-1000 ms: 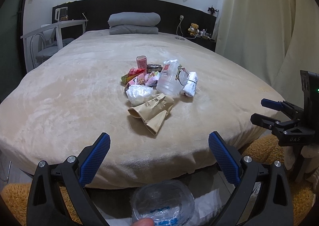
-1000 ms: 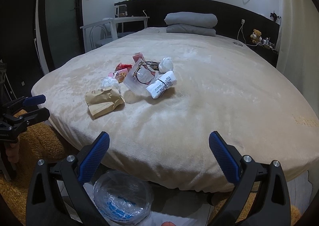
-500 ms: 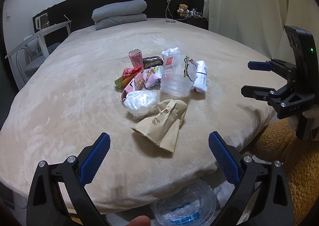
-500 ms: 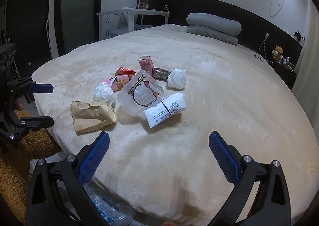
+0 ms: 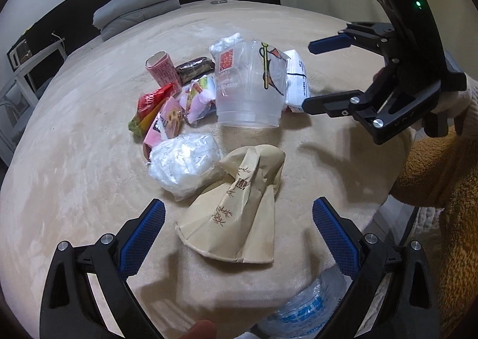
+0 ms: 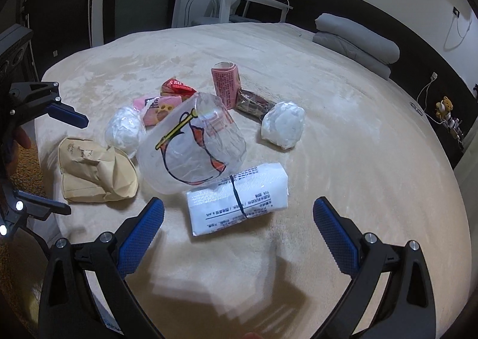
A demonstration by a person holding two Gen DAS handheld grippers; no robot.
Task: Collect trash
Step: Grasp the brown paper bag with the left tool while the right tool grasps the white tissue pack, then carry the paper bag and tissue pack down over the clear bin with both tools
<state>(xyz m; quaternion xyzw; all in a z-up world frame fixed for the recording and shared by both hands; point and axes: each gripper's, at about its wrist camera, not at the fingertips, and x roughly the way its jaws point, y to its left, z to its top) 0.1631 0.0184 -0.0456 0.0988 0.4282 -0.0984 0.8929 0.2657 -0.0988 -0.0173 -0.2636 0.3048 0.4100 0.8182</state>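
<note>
Now, left gripper (image 5: pixel 239 224) with fingers (image 5: pixel 143 233) spread wide apart, nothing between them, hovering just above the near end of the crumpled brown paper bag (image 5: pixel 239 213) on the bed (image 5: pixel 74 159). Just beyond the bag, touching its far-left side, a white crumpled plastic wad (image 5: pixel 182 164). Farther out, a clear plastic cup (image 5: pixel 251 85) lying tilted, with a pink snack packet (image 5: pixel 165 119) and a red-and-yellow wrapper (image 5: pixel 149 107) to its left, a pink paper tube (image 5: pixel 162 71) and a dark brown wrapper (image 5: pixel 194 67) behind. Below the bed edge, a clear bag with blue print (image 5: pixel 304 306).

Right gripper (image 6: pixel 239 224) likewise gaping, fingers (image 6: pixel 334 233) well apart and empty, poised over the bed just short of a white tissue pack (image 6: pixel 239 198) bound by a dark band. Behind the pack and touching it, the clear cup (image 6: pixel 191 153); to the left, the brown bag (image 6: pixel 95 174). Farther back, a second white wad (image 6: pixel 282 124) right of the cup and apart from it, beside the dark wrapper (image 6: pixel 254 103) and the upright pink tube (image 6: pixel 225 85). All trash resting in one loose cluster near the bed's middle. At the head of the bed, grey pillows (image 6: pixel 358 37); a small teddy bear (image 6: pixel 445 106) on the side ledge.
</note>
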